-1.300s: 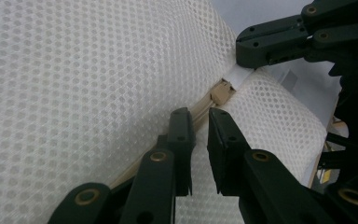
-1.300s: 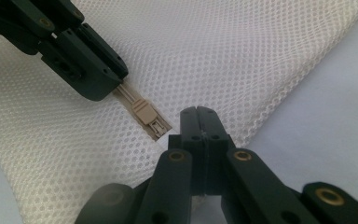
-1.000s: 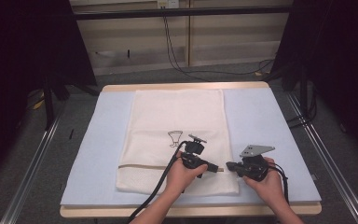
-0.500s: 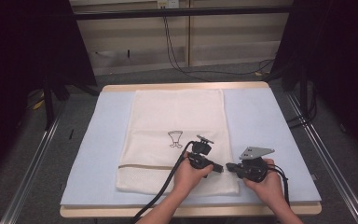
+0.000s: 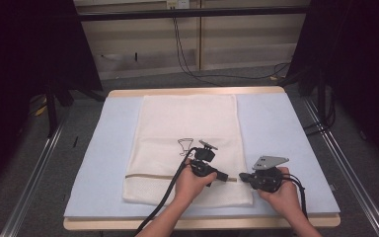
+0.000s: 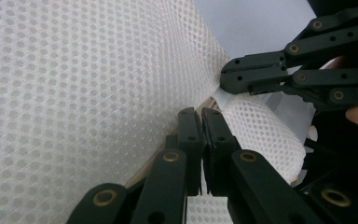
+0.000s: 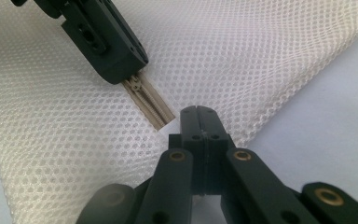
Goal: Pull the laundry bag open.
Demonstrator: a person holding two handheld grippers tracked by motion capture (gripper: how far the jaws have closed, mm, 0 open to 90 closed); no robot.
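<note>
A white mesh bag lies flat on the pale blue mat, with a tan zipper running across its near end. My left gripper is at the zipper's right end. In the right gripper view its jaws are shut on the zipper. My right gripper faces it from the right, shut on the bag's edge just past the zipper end. Its tips pinch a fold of white cloth in the left gripper view. The two grippers' tips are almost touching.
The mat covers a wooden table. Bare mat lies left and right of the bag. Metal rails run along both sides of the table, and cables lie on the floor behind it.
My left gripper has shifted slightly at the right end of the zipper. The right gripper has kept still.
</note>
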